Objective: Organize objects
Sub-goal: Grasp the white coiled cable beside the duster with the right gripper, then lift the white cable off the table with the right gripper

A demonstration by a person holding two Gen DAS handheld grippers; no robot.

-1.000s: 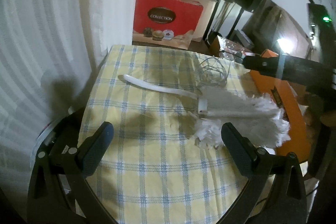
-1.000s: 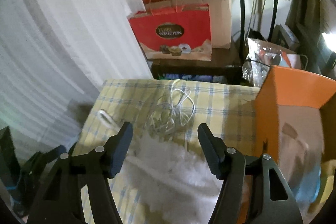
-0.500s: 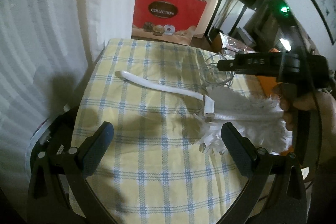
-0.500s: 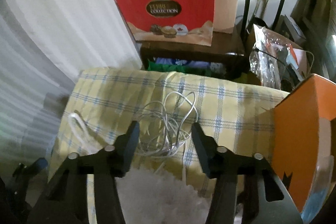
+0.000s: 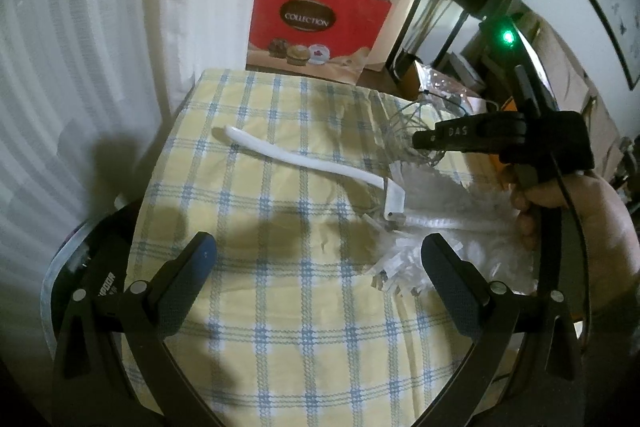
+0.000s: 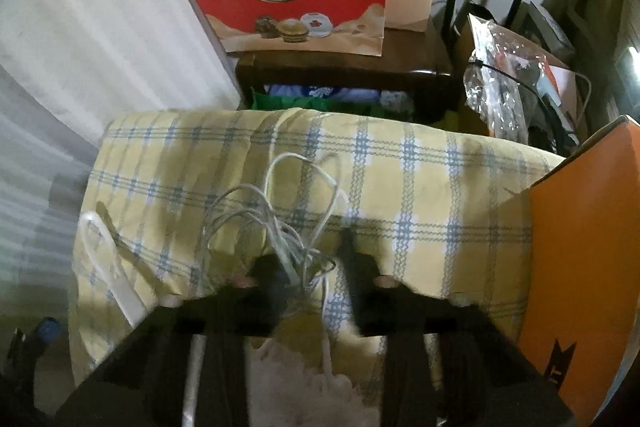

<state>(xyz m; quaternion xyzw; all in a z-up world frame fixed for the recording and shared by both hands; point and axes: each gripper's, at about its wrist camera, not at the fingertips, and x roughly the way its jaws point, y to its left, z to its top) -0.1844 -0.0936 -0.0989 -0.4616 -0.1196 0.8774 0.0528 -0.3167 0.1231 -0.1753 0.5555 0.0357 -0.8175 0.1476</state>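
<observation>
Where the tangled white cable (image 6: 280, 223) lies on the checked table (image 6: 420, 187), the right gripper (image 6: 308, 267) has its jaws set narrowly around the coil. Just beside it rests the white duster (image 5: 400, 203). Well back, the left gripper (image 5: 316, 259) hovers, jaws wide.

From the left wrist we look down across the checked tablecloth (image 5: 248, 307) toward the red bag (image 5: 316, 23) at top centre, while our right wrist view sits nearer, sharing cloth, bag and white cable (image 6: 288, 211).
</observation>
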